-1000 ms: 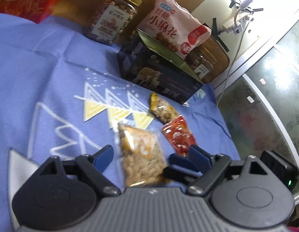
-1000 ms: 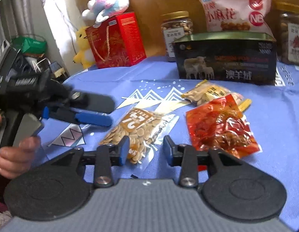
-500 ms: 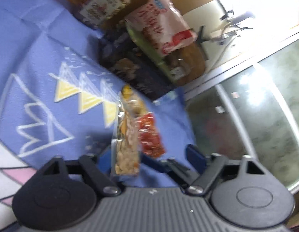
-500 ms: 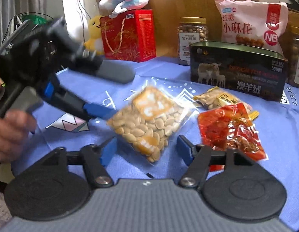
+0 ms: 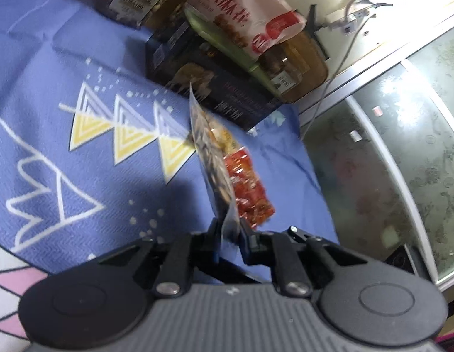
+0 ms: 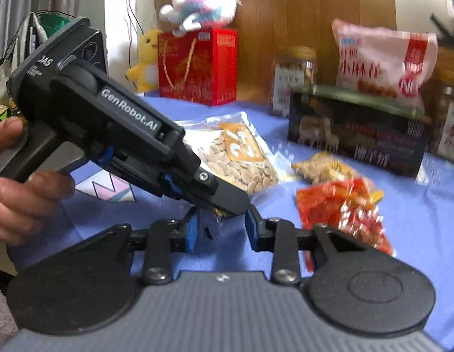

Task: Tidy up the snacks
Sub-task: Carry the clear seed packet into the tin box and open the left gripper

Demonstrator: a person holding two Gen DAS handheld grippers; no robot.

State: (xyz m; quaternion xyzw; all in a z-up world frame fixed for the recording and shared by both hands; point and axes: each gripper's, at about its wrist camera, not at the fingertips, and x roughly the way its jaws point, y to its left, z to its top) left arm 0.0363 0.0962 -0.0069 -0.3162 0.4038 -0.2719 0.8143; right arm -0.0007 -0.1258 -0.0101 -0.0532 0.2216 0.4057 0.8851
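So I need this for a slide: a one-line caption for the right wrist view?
Left tool shut on the nut pack, lifted above the blue cloth, right tool just below.

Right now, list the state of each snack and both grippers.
left gripper: shut on the seed packet
seed packet: lifted off the cloth, held by its edge
right gripper: jaws just closing, nothing gripped
red packet: flat on the cloth
yellow packet: flat on the cloth

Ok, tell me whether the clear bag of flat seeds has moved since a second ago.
Yes. The seed bag lay flat on the blue cloth before the dark tin; now it is lifted, pinched in the left gripper.
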